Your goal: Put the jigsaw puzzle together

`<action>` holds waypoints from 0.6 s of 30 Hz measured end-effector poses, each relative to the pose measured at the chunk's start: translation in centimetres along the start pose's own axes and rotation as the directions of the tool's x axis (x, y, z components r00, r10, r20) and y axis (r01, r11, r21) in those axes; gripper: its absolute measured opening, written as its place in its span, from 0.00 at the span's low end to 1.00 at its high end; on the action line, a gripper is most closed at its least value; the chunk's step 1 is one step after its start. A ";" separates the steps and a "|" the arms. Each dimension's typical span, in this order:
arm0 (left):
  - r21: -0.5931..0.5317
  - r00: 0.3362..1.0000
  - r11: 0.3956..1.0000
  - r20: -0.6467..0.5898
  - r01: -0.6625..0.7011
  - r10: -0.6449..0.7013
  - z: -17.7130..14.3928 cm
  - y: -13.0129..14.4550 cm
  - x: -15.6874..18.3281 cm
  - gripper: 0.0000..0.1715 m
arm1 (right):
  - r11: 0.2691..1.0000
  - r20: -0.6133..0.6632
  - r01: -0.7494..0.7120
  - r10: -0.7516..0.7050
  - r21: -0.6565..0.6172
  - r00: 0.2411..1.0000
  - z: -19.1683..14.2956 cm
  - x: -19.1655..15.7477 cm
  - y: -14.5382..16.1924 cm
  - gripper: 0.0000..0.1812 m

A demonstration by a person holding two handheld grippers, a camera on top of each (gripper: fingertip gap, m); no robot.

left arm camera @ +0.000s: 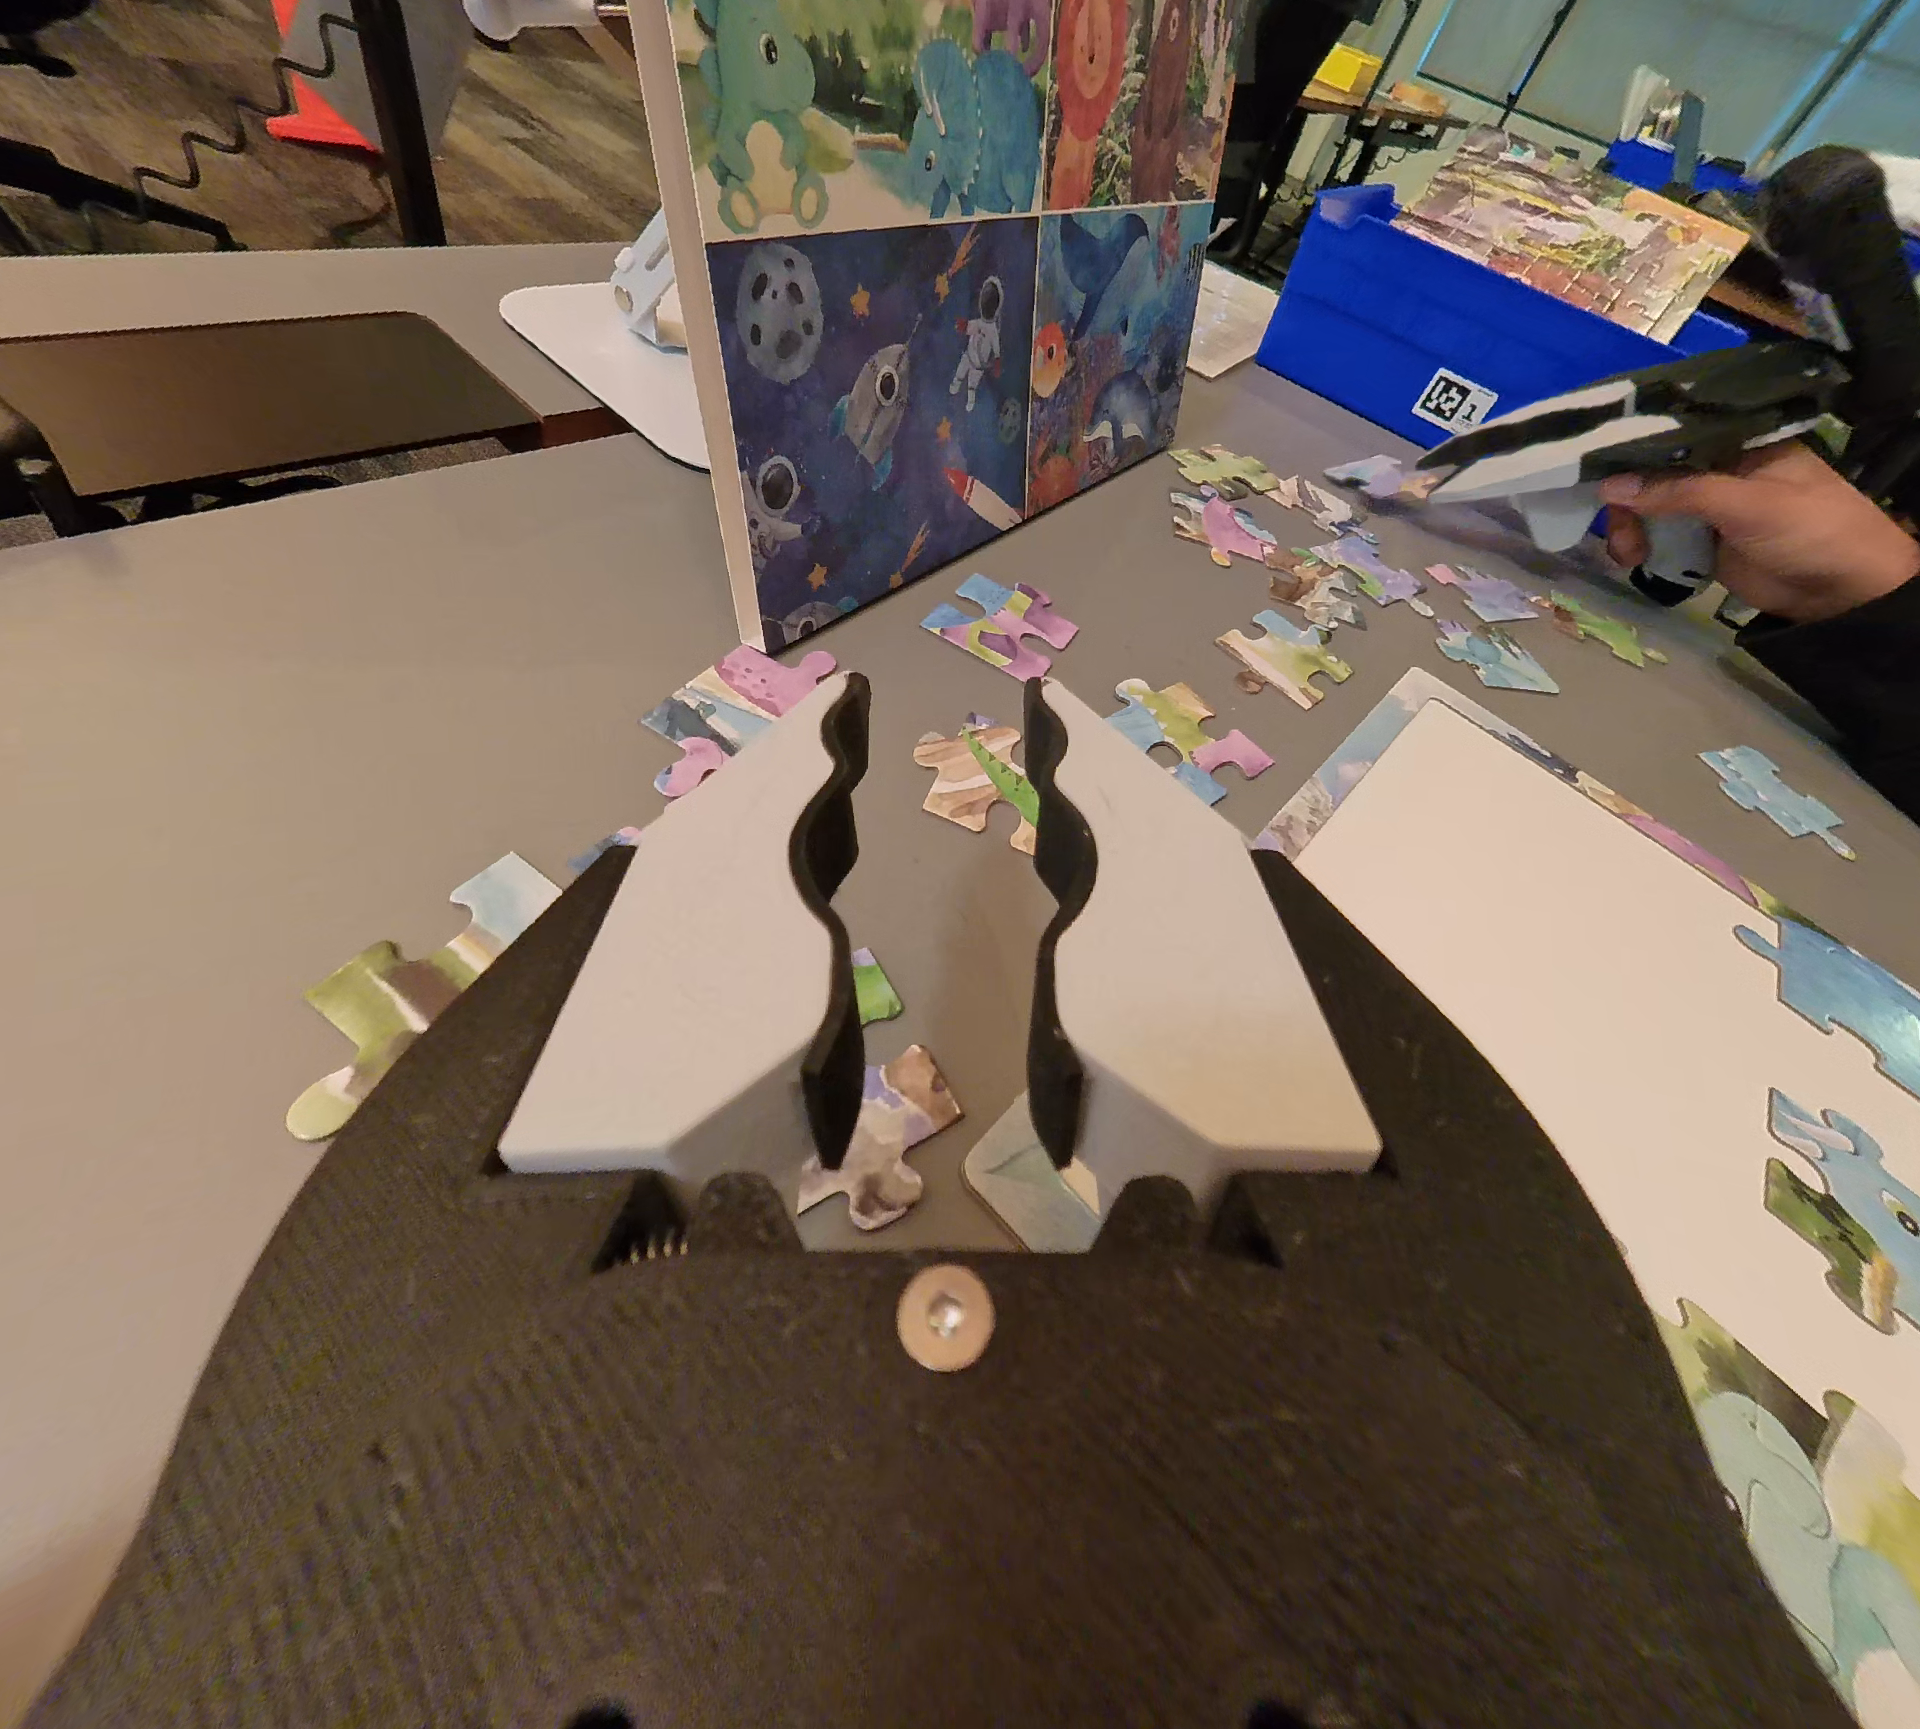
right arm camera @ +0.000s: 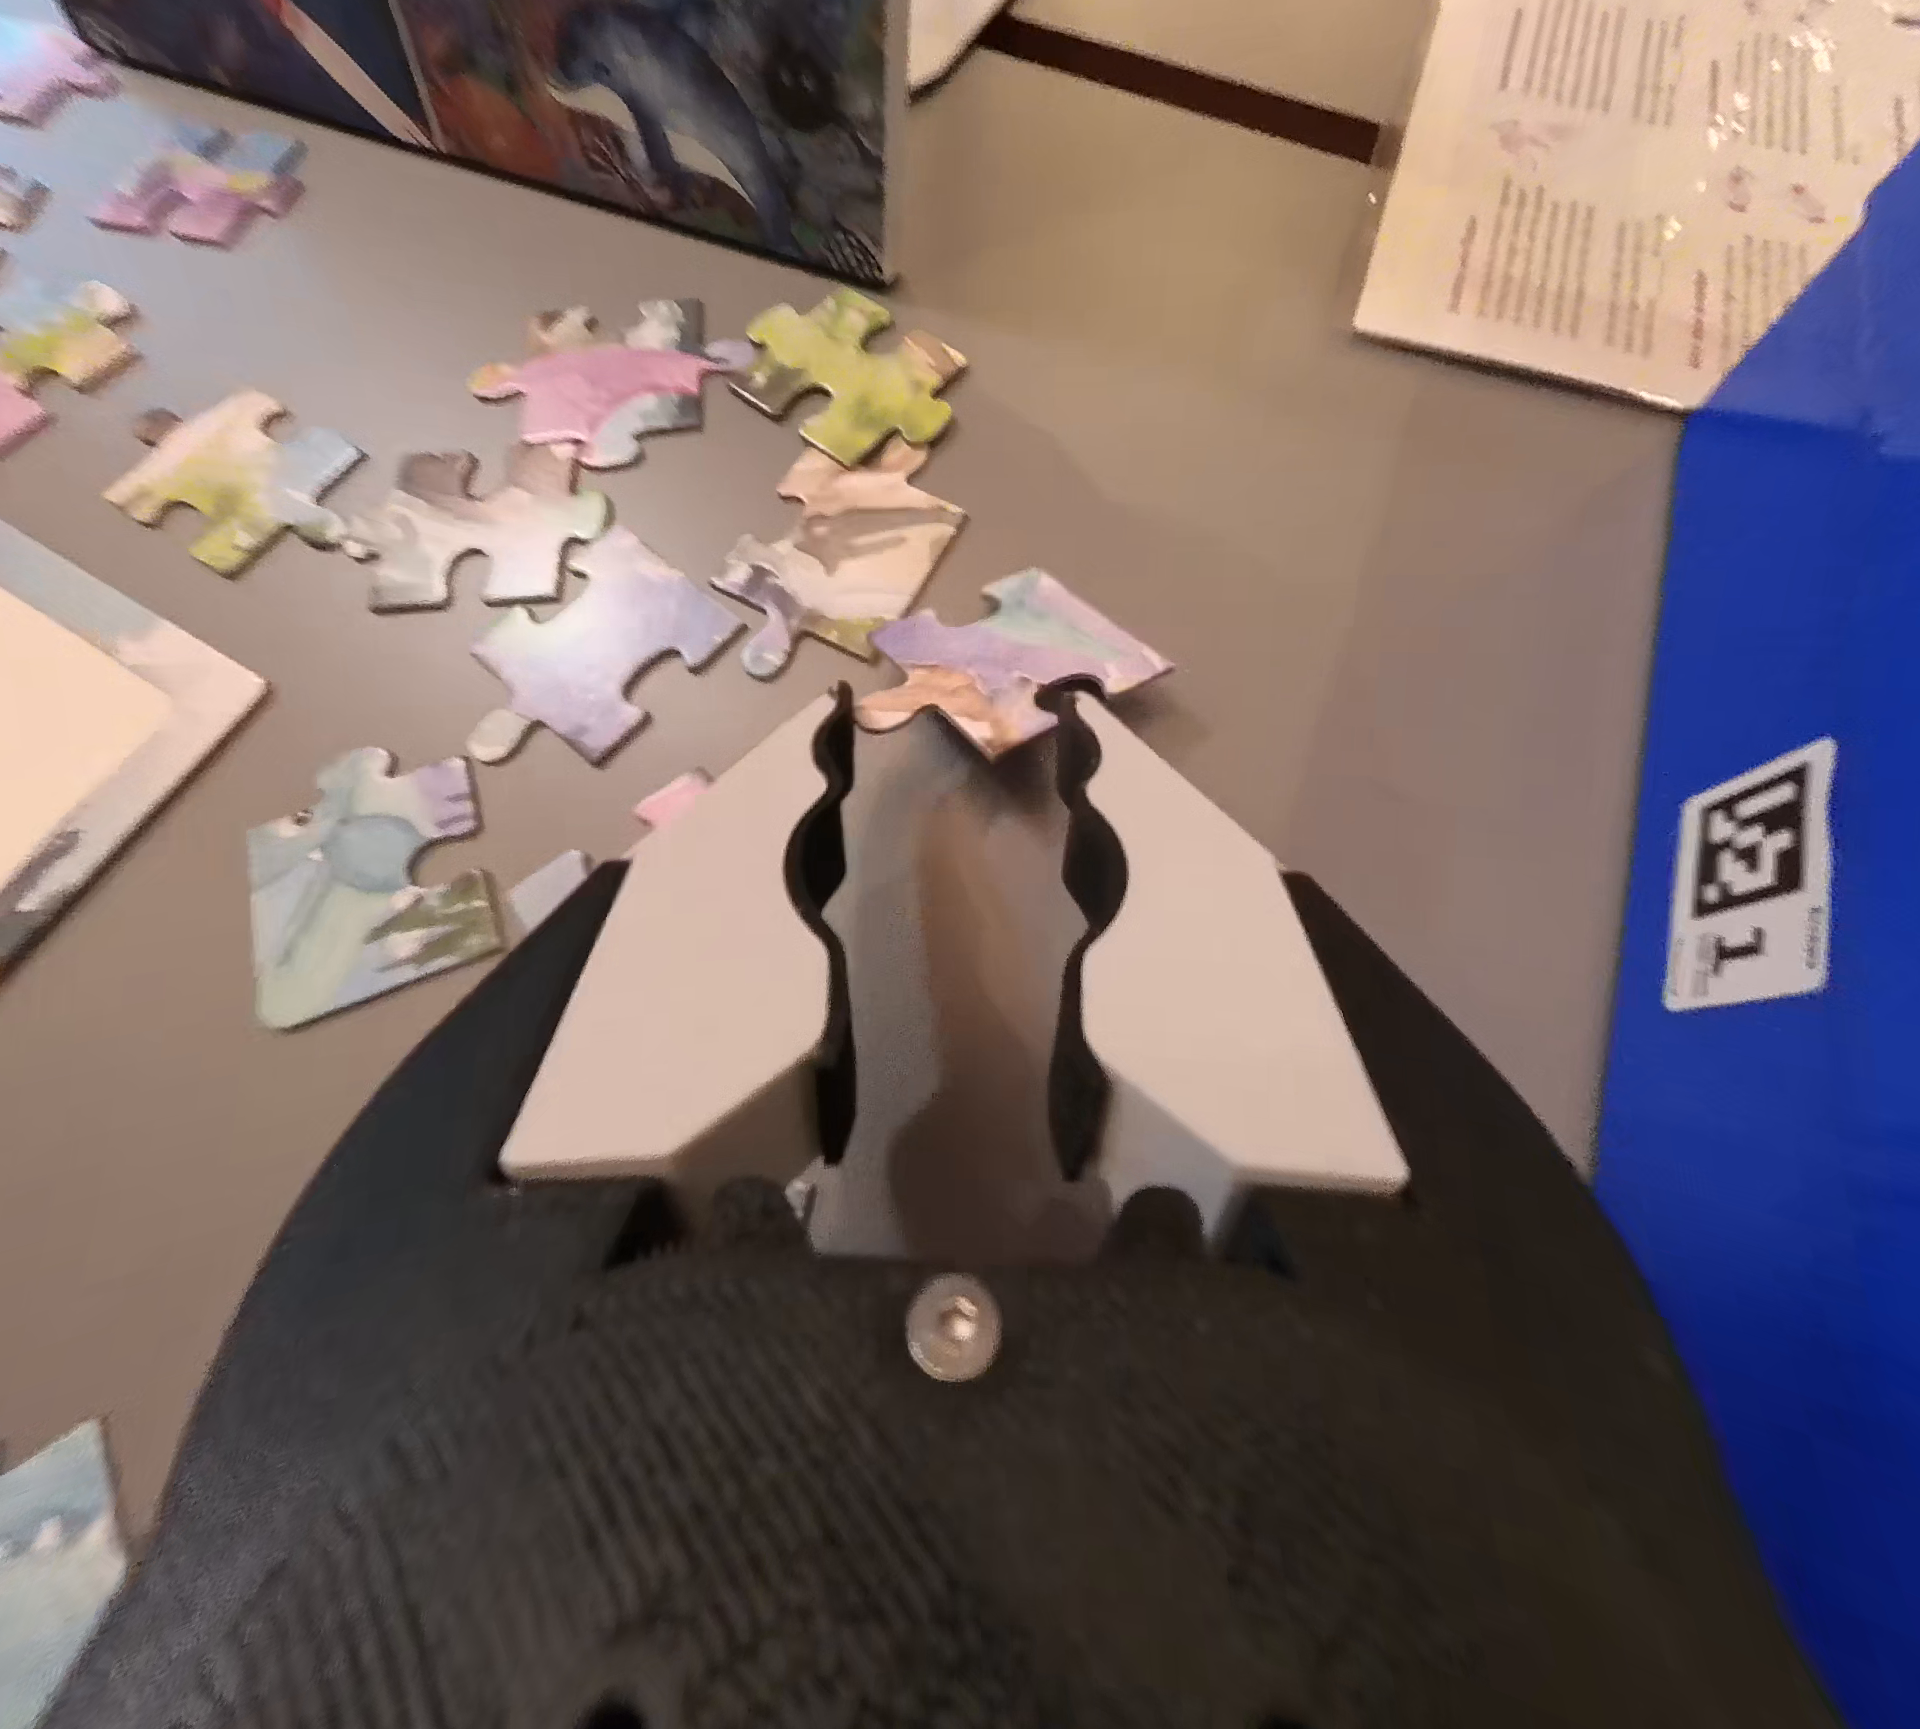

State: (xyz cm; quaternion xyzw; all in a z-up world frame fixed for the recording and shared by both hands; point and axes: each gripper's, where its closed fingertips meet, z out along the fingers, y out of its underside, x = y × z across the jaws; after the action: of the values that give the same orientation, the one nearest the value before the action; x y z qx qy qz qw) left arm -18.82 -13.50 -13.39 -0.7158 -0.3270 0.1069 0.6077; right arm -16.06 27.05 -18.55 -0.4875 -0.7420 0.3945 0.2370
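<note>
The right gripper (right arm camera: 951,708) is stretched out low over a scatter of loose pieces, its fingers apart and holding nothing, with their tips just at the near edge of a purple and pink piece (right arm camera: 1023,656); it looks lined up to take that one, though the blur makes it hard to say whether a tip already touches it. The left gripper (left arm camera: 948,692) hangs over the near side of the table, its fingers also apart and empty, with a brown and green piece (left arm camera: 977,775) lying just beyond its tips, as if waiting its turn. The puzzle tray (left arm camera: 1507,900), a white board with a printed border, lies to the right of the left gripper, and only a few blue and green pieces are set along its far right side, so most of the puzzle is yet to be built. The picture box (left arm camera: 935,225) stands upright behind the pieces, probably as a guide. Everything rests on a plain grey table (left arm camera: 312,692), with a blue bin (right arm camera: 1787,744) at its right edge, a printed sheet (right arm camera: 1621,152) beside it, and carpeted floor and chair legs beyond.
</note>
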 end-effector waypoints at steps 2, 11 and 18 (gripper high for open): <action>-0.001 1.000 1.000 -0.002 0.002 -0.002 0.0 0.0 0.0 0.16 | 0.999 0.050 -0.016 0.014 0.044 0.999 -0.3 -1.0 -0.9 0.21; -0.002 1.000 1.000 -0.003 0.008 -0.008 0.1 0.1 0.0 0.16 | 0.992 0.160 0.016 -0.037 0.129 0.986 -1.2 -4.3 -3.1 0.13; -0.001 1.000 1.000 -0.004 0.009 -0.009 0.0 0.1 0.0 0.16 | 1.000 0.008 0.022 -0.022 -0.007 1.000 -1.1 -0.6 -0.7 0.28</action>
State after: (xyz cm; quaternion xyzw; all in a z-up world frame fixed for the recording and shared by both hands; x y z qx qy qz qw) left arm -18.85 -13.49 -13.49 -0.7147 -0.3291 0.1027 0.6086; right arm -15.33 26.74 -17.32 -0.4786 -0.7497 0.3912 0.2364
